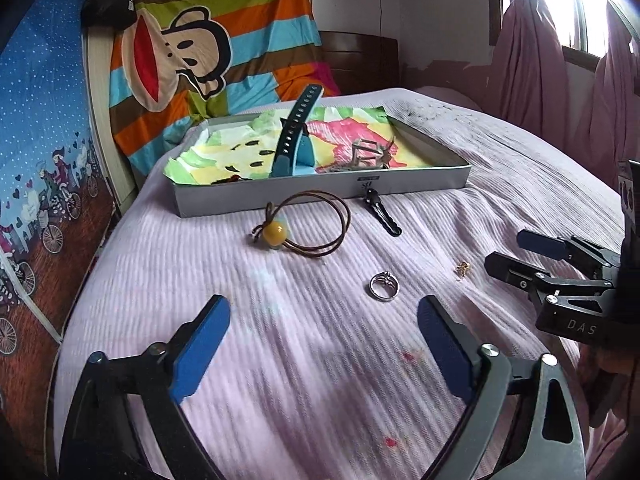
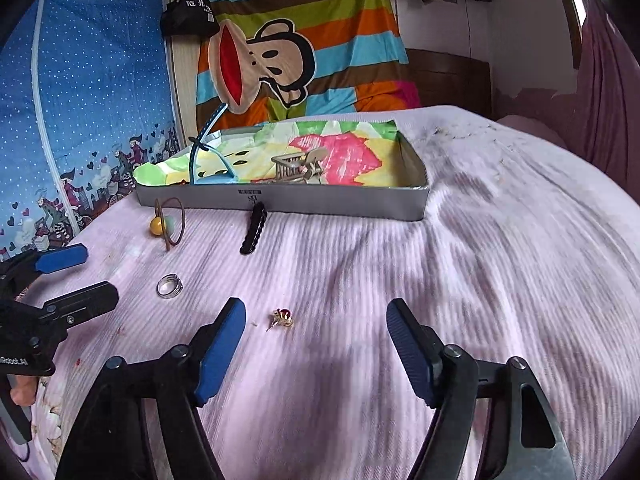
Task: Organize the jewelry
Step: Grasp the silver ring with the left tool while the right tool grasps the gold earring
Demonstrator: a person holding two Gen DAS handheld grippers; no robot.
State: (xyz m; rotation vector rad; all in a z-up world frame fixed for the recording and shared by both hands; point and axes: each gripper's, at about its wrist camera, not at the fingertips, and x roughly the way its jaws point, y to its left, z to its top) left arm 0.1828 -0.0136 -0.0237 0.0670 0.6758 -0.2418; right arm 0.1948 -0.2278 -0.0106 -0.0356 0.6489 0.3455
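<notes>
Right wrist view: a tiny gold earring with a red stone lies on the pink ribbed bedspread, just ahead of the right gripper, whose jaws gape, holding nothing. It looks light, hard and slippery — probably best pinched across its body. The left gripper, also empty and spread, faces a silver ring; the lined grey tray sits beyond.

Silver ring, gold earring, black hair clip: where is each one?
silver ring (image 1: pixel 384 287), left wrist view, on its band.
gold earring (image 2: pixel 283 317), right wrist view, on its gold setting.
black hair clip (image 2: pixel 253 229), right wrist view, mid-length of its body.
</notes>
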